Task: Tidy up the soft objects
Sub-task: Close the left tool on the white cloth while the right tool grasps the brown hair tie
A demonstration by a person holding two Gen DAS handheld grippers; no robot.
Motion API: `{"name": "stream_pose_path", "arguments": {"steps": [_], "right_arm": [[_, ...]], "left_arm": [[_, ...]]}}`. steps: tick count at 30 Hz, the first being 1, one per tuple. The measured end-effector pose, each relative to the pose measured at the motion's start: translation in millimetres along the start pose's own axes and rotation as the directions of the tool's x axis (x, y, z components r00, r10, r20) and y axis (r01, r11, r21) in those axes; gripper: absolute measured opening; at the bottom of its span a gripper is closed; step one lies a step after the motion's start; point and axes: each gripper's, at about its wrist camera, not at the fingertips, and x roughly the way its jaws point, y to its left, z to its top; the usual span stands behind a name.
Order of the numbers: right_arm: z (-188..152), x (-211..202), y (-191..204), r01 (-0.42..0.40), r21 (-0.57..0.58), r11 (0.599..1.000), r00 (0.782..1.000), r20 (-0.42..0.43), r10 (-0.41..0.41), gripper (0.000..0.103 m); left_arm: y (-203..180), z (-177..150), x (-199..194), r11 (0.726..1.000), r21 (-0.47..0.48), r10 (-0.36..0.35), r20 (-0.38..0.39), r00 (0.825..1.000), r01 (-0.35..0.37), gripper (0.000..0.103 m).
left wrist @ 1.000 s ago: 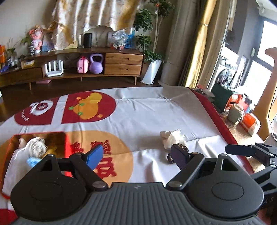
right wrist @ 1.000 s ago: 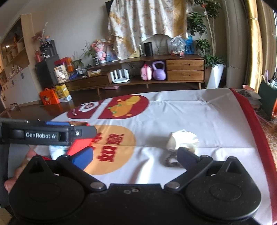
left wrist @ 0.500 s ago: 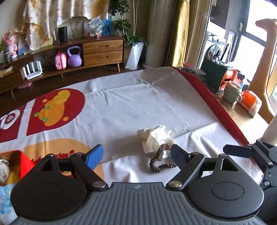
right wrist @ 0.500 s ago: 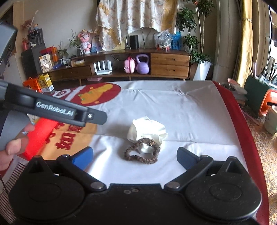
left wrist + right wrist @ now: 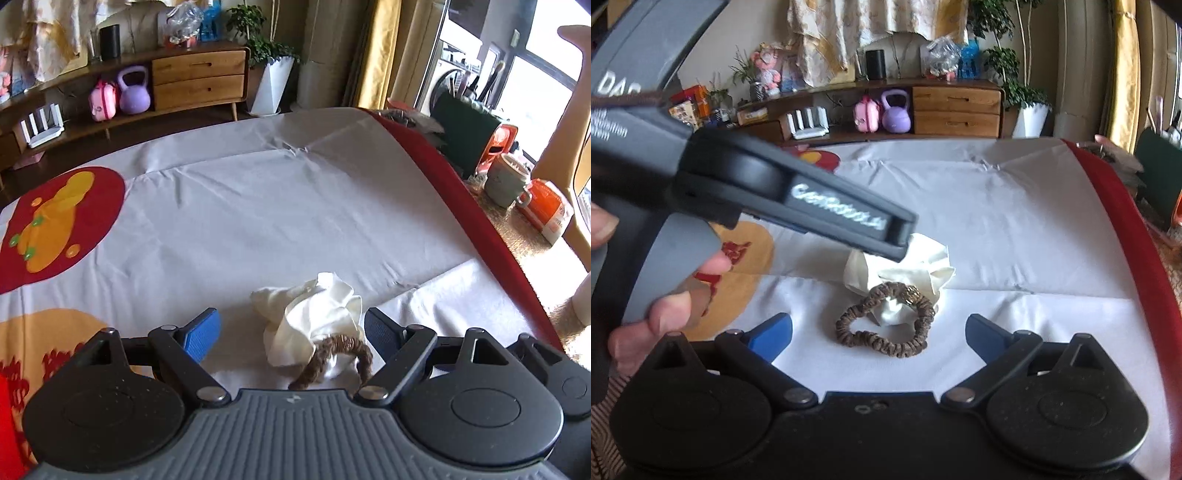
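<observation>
A crumpled cream cloth (image 5: 314, 321) lies on the white table cover (image 5: 258, 206), with a brown hair scrunchie (image 5: 332, 358) resting against its near side. My left gripper (image 5: 293, 330) is open, its blue pads on either side of the cloth and scrunchie. In the right wrist view the cloth (image 5: 923, 258) and scrunchie (image 5: 882, 325) lie just ahead of my open right gripper (image 5: 879, 330). The left gripper's body (image 5: 798, 199) crosses that view from the left and hides part of the cloth.
The cover has red and orange prints at the left (image 5: 55, 221) and a red border along the right edge (image 5: 461, 192). A wooden sideboard (image 5: 199, 81) stands beyond the table. A mug (image 5: 506, 181) and bags sit on the floor at right.
Both grippers have moved in toward the cloth and scrunchie. The left gripper swung right, away from the red box, and now straddles the cloth. Both stay open.
</observation>
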Motion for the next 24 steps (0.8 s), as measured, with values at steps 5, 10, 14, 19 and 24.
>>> {"name": "stream_pose_path", "arguments": {"steps": [5,10,14,19,24], "right_arm": [[-2,16,-2,0.012,-0.003,1.000,1.000,-0.022,-0.012,0.095],[-4,28,-3,0.019,-0.005,1.000,0.999,-0.039,-0.019,0.094],[-6,35,2,0.019,-0.026,0.999,0.998,-0.060,-0.020,0.083],[-9,39,6,0.037,-0.045,0.998,0.997,-0.065,-0.040,0.075],[-11,36,11,0.061,-0.052,0.997,0.996,-0.055,-0.064,0.060]], "left_arm": [[-5,7,20,0.999,0.024,-0.028,-0.017,0.999,0.028,0.085],[-2,9,37,0.998,0.012,-0.064,-0.060,0.996,0.065,0.085],[2,8,44,0.997,-0.003,-0.079,-0.067,0.995,0.079,0.085],[7,7,49,0.997,-0.026,-0.080,-0.064,0.995,0.078,0.076],[9,2,53,0.996,-0.034,-0.083,-0.080,0.993,0.081,0.057]]}}
